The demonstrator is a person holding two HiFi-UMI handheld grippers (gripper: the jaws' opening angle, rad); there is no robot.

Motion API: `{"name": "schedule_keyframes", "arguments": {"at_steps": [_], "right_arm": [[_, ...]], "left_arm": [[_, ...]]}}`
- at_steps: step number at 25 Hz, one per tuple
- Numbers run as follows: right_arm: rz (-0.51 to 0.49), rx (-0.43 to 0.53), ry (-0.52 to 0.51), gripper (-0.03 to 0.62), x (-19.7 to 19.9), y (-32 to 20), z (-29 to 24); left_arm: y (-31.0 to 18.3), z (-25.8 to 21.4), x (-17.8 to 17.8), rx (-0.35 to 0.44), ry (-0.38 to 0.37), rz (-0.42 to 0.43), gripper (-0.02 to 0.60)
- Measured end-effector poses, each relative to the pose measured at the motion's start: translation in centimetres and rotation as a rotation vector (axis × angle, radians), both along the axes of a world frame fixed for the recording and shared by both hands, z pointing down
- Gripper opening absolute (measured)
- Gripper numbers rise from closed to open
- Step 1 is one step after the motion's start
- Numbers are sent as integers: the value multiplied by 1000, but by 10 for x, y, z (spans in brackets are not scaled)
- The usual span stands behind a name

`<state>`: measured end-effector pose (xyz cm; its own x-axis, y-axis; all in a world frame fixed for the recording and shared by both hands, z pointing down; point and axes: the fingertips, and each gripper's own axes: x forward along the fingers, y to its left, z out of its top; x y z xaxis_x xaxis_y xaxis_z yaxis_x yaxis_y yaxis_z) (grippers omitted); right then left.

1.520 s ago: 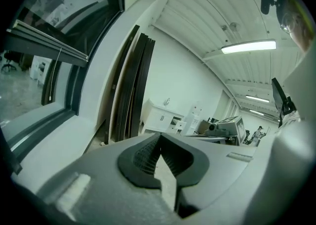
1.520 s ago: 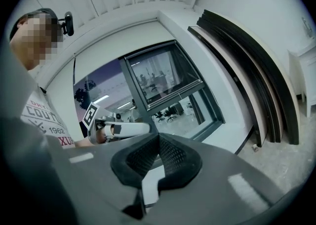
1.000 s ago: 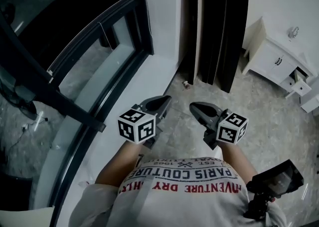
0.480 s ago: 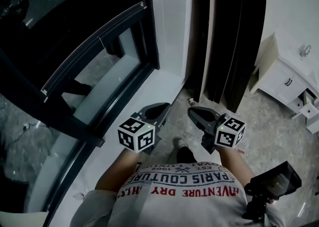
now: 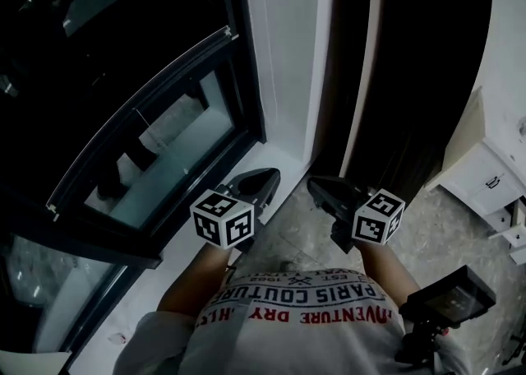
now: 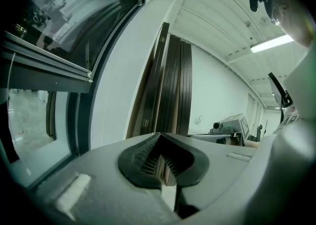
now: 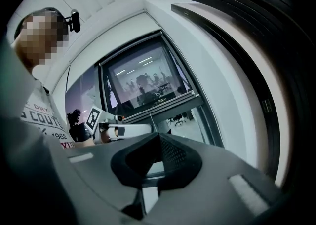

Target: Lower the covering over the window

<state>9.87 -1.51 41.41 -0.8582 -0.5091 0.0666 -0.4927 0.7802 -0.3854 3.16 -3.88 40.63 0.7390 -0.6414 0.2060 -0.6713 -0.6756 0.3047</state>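
Held at the person's waist, the left gripper (image 5: 261, 178) and right gripper (image 5: 320, 187) are both clenched on nothing. The window (image 5: 164, 147), glossy glass in a dark curved frame, runs ahead-left, nearer the left gripper. I can't spot its covering. Tall dark ribbed panels (image 5: 394, 77) stand beyond the right gripper.

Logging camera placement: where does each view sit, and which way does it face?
Head view: on the head, steeply down; left tool, right tool, T-shirt.
Left gripper view: on left tool, along its shut jaws toward dark panels.
Right gripper view: on right tool, along shut jaws toward window; T-shirt at left.
Shared: all three show the window.
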Motion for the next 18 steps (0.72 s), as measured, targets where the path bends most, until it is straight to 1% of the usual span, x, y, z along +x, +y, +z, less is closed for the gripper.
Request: {"name": "schedule_keyframes", "arguments": {"at_steps": [3,7,13,18], "right_arm": [[-19,15,1,6,12,-42,-6],[-53,29,-8,6,9,-73,-11],[-95,45,8,6,-11,-90,-14],[-120,72,19,6,-33,-113,-18]], "left_arm": [[-37,-11,9,24,-13,-34,2],[-62,-19,9,38,-17,-68,2],[-80,-16,-12,32,-11,-138,2],[-100,-23,-36,65,-7,-162,2]]}}
